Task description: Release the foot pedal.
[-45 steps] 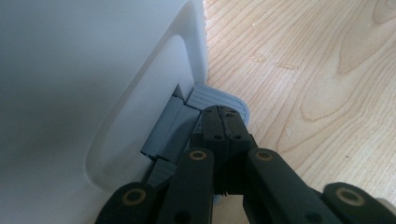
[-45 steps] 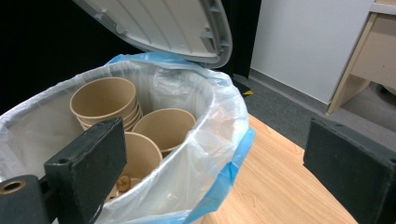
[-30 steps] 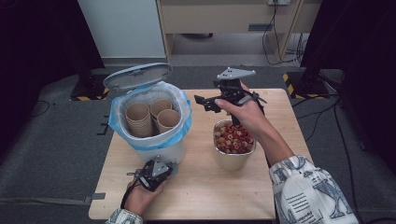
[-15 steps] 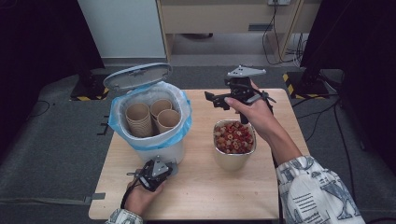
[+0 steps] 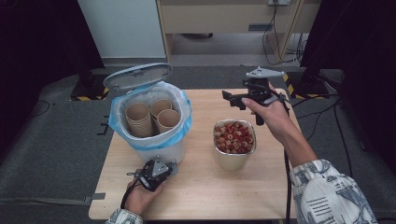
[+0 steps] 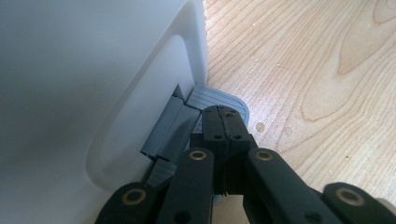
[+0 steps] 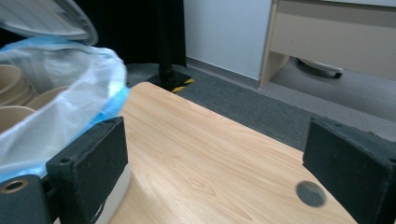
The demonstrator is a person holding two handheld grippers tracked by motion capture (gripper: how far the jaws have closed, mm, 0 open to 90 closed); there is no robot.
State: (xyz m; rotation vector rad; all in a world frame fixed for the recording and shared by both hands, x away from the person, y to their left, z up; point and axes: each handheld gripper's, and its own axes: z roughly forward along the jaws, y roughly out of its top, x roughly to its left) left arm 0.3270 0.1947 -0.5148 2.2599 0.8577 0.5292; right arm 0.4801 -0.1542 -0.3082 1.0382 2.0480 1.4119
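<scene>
Overhead scene: a wooden table (image 5: 205, 196) carrying a white pedal bin (image 5: 154, 144) at left and a metal bowl (image 5: 233, 156) at centre-right.

Left gripper (image 5: 148, 176) — held low at the near-left of the table, just in front of the bin's base. In the left gripper view its jaws are pressed together, nothing between them, and the tips rest on the grey pedal (image 6: 219, 98) that sticks out from the bin's white wall (image 6: 93, 93). The lid (image 5: 137, 75) stands tilted up behind the bin's mouth.

Bin contents: a blue-and-clear liner bag (image 5: 180, 128) folded over the rim; inside, stacks of brown paper cups (image 5: 154, 116), upright, touching one another.

Right gripper (image 5: 238, 99) — held above the far-right part of the table, beyond the bowl and apart from it, with its grey plate on top and its tips pointing toward the bin. Jaws stand wide apart and empty; in the right gripper view the two black pads (image 7: 95, 161) frame bare tabletop, w/ the bag (image 7: 70, 98) and cup rims (image 7: 14, 93) at left.

Bowl: full of small red and pale ring-shaped pieces (image 5: 234, 136), heaped to the rim. It sits just right of the bin, not touching it, approx. midway between the two hands.

Sleeve (image 5: 327, 196) w/ a printed pattern enters at lower right; a cable runs down from the right gripper along the forearm.
</scene>
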